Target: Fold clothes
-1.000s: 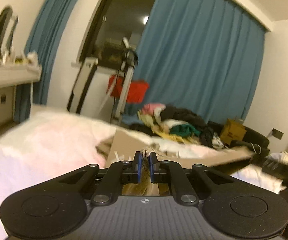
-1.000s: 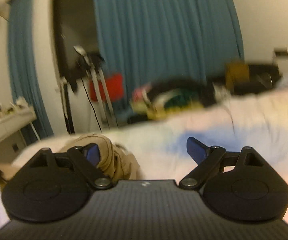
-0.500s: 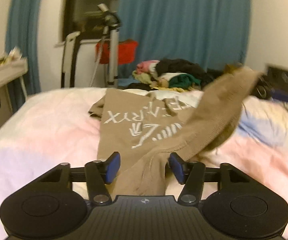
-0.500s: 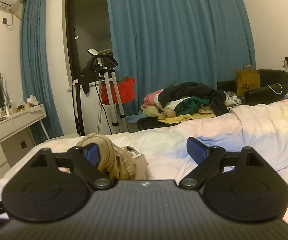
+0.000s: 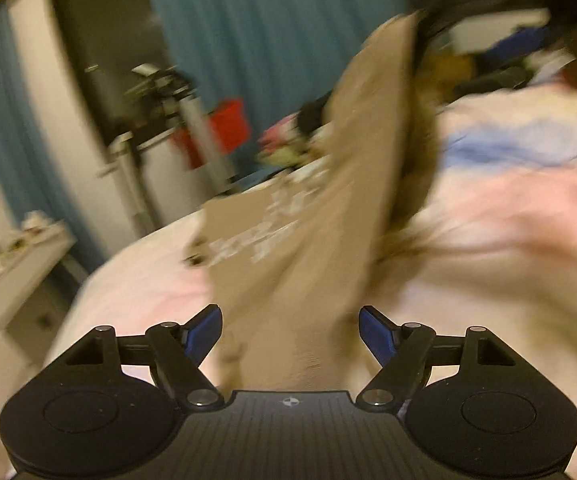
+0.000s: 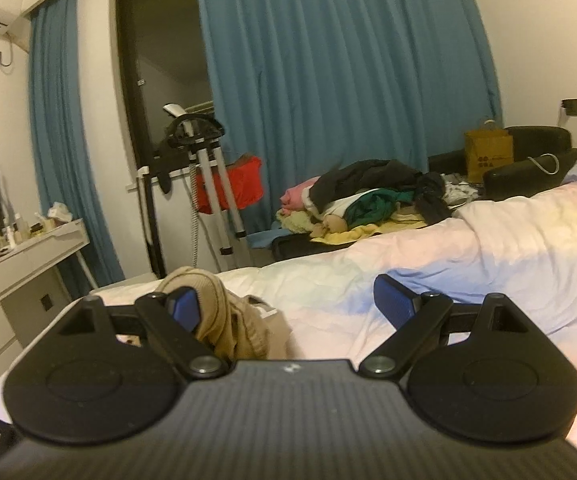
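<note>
Tan sweater (image 5: 304,248) is lying ahead of the left gripper (image 5: 290,330); its jaws are gaping wide, gripping nothing. The right gripper (image 6: 290,304) is likewise spread wide, sweater beside its left finger, probably for regrasping.

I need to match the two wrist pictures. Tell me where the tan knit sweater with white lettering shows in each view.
Left wrist: the tan knit sweater fills the centre, running from between the open left gripper fingers up to top right, blurred.
Right wrist: a bunched part sits lower left, beside the open right gripper left finger.
Shared landmark: the red cloth on the stand.
</note>
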Tool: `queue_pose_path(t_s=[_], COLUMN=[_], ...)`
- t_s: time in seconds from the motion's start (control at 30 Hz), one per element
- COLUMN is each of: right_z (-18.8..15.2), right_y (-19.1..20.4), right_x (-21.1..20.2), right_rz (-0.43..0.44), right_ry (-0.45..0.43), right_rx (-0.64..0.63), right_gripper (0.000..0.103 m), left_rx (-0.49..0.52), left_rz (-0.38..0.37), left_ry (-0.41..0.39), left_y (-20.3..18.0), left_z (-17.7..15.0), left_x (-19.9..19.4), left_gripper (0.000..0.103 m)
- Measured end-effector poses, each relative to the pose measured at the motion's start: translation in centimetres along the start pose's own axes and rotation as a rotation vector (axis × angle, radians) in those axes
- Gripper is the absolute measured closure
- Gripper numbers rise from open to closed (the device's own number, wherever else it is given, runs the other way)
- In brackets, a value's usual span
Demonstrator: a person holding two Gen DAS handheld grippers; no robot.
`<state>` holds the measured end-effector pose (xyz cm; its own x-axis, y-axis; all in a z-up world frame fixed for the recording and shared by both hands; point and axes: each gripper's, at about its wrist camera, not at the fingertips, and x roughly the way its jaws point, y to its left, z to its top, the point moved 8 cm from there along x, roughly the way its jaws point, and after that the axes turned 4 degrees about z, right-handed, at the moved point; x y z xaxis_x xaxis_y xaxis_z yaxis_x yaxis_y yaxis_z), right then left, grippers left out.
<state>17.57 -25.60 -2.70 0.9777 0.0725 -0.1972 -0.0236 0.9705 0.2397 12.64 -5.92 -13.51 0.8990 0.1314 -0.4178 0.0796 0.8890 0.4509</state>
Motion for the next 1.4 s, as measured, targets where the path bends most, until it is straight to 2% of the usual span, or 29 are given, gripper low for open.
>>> queue_pose_path(t_s=[0.1,0.2,0.27,0.33,0.4,0.47,0.53,0.6,0.7,0.8,0.93,1.03,1.2,1.4], right_z=[-0.2,-0.3,-0.2,-0.5,-1.8,-2.9,-3.2,-2.6,1.2,7.0,14.9,21.3,30.4,36.8], right_y=[-1.3,-1.8,-1.6,-1.0,-0.6,-0.9,-1.3,-1.5,-1.2,1.0,3.9,5.2,6.6,8.0], right_x=[0.5,0.5,0.2,0.3,0.8,0.5,-0.7,-1.9,-3.4,-5.6,-8.7,-11.3,-16.2,-21.6], right_rz=[-0.047,-0.047,-0.050,-0.046,-0.053,-0.077,-0.085,-0.099,-0.091,-0.074,-0.042,0.003,0.078,0.098], right_ry=[0.006,0.015,0.011,0.046,0.137,0.188,0.188,0.161,0.078,-0.062,-0.208,-0.294,-0.413,-0.543], right_rx=[0.020,0.036,0.008,-0.057,-0.134,-0.151,-0.105,-0.077,-0.065,-0.162,-0.248,-0.243,-0.242,-0.344], right_gripper=[0.014,0.014,0.014,0.014,0.014,0.014,0.014,0.014,0.014,0.014,0.014,0.014,0.013,0.012], left_rx=[-0.055,-0.156,-0.226,-0.301,-0.393,-0.485,-0.542,-0.550,-0.553,-0.589,-0.681,-0.718,-0.701,-0.659], left_rz=[0.108,0.139,0.170,0.209,0.217,0.211,0.176,0.173,0.184,0.194,0.169,0.139,0.106,0.080], left_ry=[0.035,0.031,-0.006,-0.048,-0.065,-0.078,-0.084,-0.115,-0.194,-0.270,-0.363,-0.446,-0.569,-0.649], left_y=[2.6,5.1,7.0,9.1,11.3,13.3,14.1,14.4,15.8,18.7,23.6,27.0,31.3,34.7], left_z=[0.0,0.4,1.0,1.5,1.6,1.8,2.2,3.1,5.5,9.5,16.1,21.4,28.9,35.6], left_x=[0.8,0.0,-1.1,-2.2,-3.2,-4.0,-4.9,-6.3,-9.0,-11.8,-16.2,-20.0,-27.7,-35.5], left_gripper=[0.024,0.024,0.024,0.024,0.024,0.021,0.021,0.021,0.021,0.021,0.021,0.021,0.021,0.021])
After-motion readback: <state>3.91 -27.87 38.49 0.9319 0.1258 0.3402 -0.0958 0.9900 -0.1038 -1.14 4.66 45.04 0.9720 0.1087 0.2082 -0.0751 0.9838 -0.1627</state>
